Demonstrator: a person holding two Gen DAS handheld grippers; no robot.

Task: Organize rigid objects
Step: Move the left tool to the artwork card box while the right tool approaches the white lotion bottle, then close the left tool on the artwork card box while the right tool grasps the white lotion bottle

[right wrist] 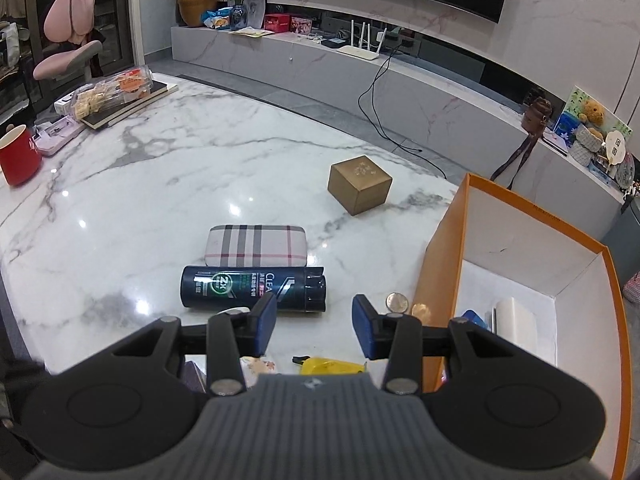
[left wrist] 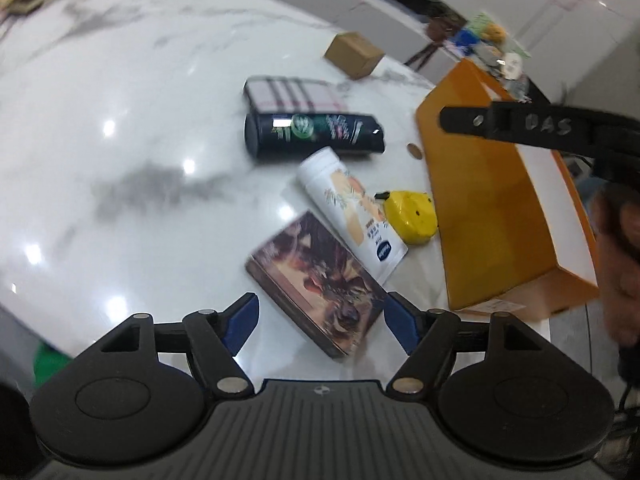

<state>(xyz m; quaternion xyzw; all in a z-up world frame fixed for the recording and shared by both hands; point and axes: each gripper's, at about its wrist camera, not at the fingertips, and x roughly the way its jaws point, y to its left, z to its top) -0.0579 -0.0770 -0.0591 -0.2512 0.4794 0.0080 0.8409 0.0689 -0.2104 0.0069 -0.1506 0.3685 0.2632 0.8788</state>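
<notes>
On the marble table lie a brown picture tin, a white lotion tube, a yellow tape measure, a dark shampoo bottle, a plaid case and a small brown box. An orange box stands open at the right. My left gripper is open, its jaws either side of the tin's near end. My right gripper is open and empty above the tape measure, near the orange box.
Two coins lie by the orange box. White and blue items sit inside it. A red mug, books and a snack pack are at the far left of the table. The right gripper crosses the left view.
</notes>
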